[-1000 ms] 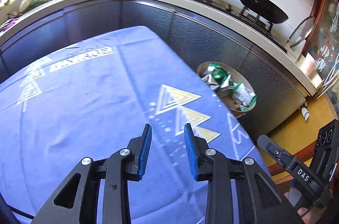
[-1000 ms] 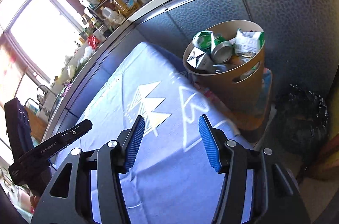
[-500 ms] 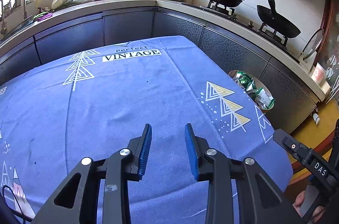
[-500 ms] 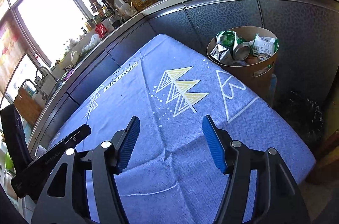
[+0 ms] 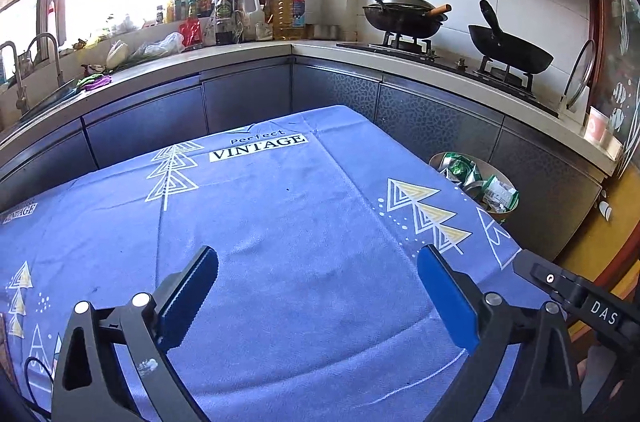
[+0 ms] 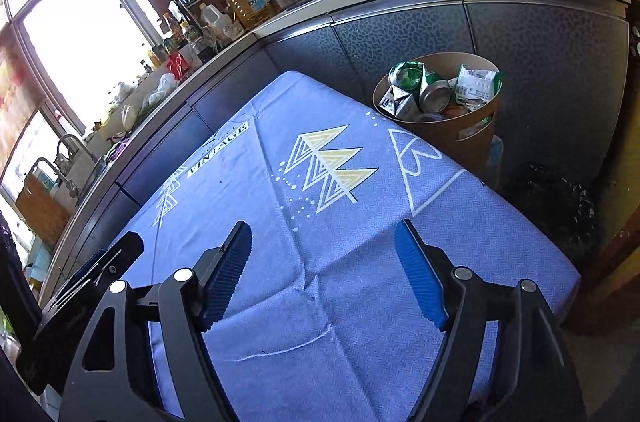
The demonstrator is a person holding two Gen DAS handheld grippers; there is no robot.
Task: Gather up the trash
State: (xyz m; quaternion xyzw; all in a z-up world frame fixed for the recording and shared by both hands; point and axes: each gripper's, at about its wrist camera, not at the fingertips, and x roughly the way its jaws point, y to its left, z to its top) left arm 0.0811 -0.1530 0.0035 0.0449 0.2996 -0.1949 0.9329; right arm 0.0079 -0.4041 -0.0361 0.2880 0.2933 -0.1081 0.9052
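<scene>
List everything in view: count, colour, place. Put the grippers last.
tablecloth: one, blue with white and yellow tree prints, covering the table.
trash bin: one, tan, on the floor past the table's far corner.
trash: several pieces, green cans and wrappers plus a carton, piled in the bin.
woks: two, black, on the stove.
bottles: many, mixed colours, in the counter corner.
black bag: one, on the floor near the bin.
left gripper: one, black with blue pads, open, empty.
right gripper: one, same, open, empty.

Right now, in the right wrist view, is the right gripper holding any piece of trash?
No, the right gripper is open with only the blue tablecloth showing between its fingers.
</scene>
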